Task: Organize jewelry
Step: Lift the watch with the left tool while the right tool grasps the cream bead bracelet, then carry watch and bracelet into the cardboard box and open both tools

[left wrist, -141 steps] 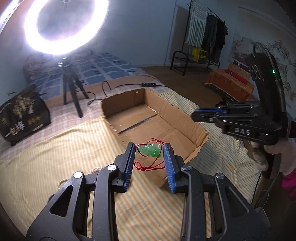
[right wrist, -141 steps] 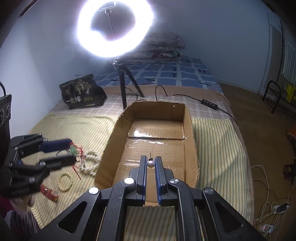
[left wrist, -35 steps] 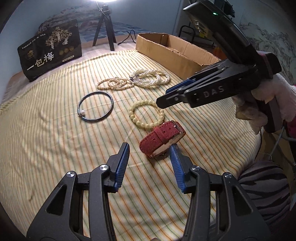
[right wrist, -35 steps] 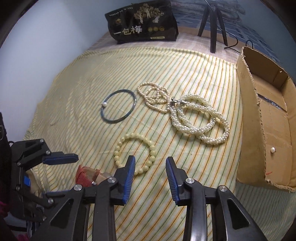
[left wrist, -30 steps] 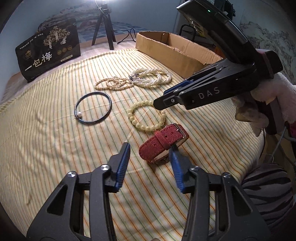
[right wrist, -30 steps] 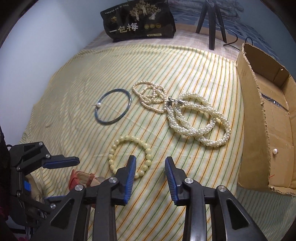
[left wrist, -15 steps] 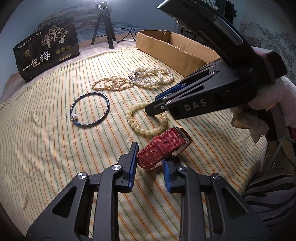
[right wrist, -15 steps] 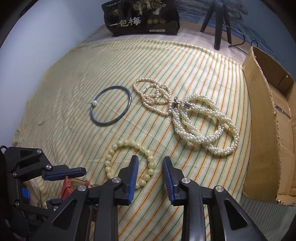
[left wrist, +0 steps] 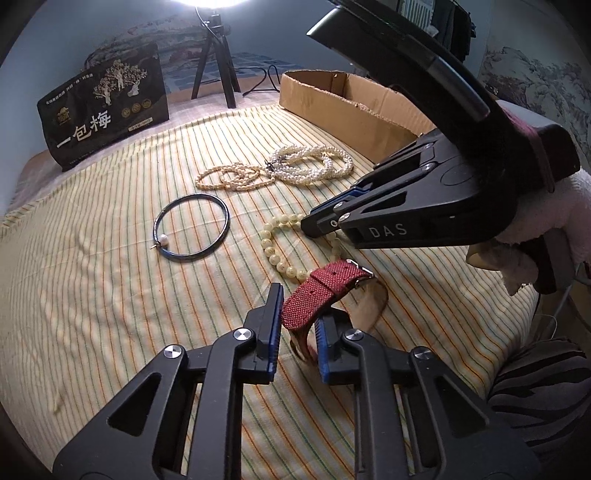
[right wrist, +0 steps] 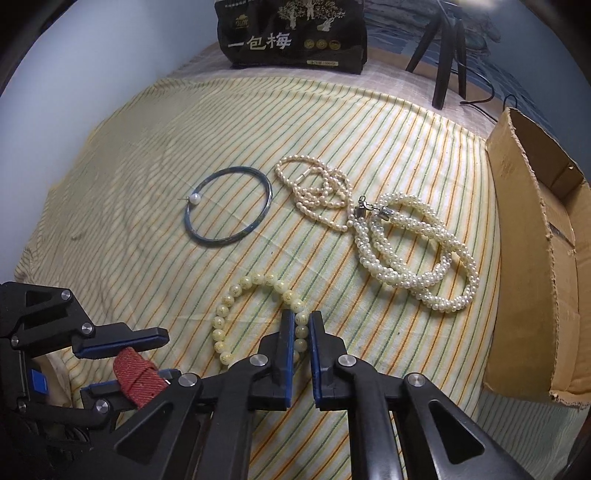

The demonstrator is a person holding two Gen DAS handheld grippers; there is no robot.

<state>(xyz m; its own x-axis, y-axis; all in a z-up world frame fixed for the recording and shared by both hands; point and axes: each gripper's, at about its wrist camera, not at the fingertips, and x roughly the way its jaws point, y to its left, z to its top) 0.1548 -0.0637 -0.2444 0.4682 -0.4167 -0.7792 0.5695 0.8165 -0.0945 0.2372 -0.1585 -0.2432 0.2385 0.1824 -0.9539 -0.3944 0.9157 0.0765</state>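
A red woven watch strap [left wrist: 325, 284] lies on the striped bedspread. Its near end sits between the blue pads of my left gripper [left wrist: 297, 304], whose jaws are closing and press on it. The right wrist view shows the same strap [right wrist: 135, 373] inside the left gripper [right wrist: 168, 356] at the lower left. A cream bead bracelet [right wrist: 229, 299] lies just ahead of the strap. My right gripper [right wrist: 301, 317] is shut on the beads of its near side. In the left wrist view the right gripper [left wrist: 306, 223] points down onto that bracelet [left wrist: 271, 254].
A dark blue bangle [right wrist: 221, 242] with a pearl, a thin pearl strand [right wrist: 314, 192] and a thick white pearl necklace [right wrist: 417, 269] lie farther out. The open cardboard box [right wrist: 524, 258] stands at the right. A black bag [right wrist: 291, 33] and tripod legs [left wrist: 218, 55] stand behind.
Both grippers' jaws have drawn together: the left around the red strap's end, the right onto the cream bracelet's beads. The strap's end has lifted slightly.
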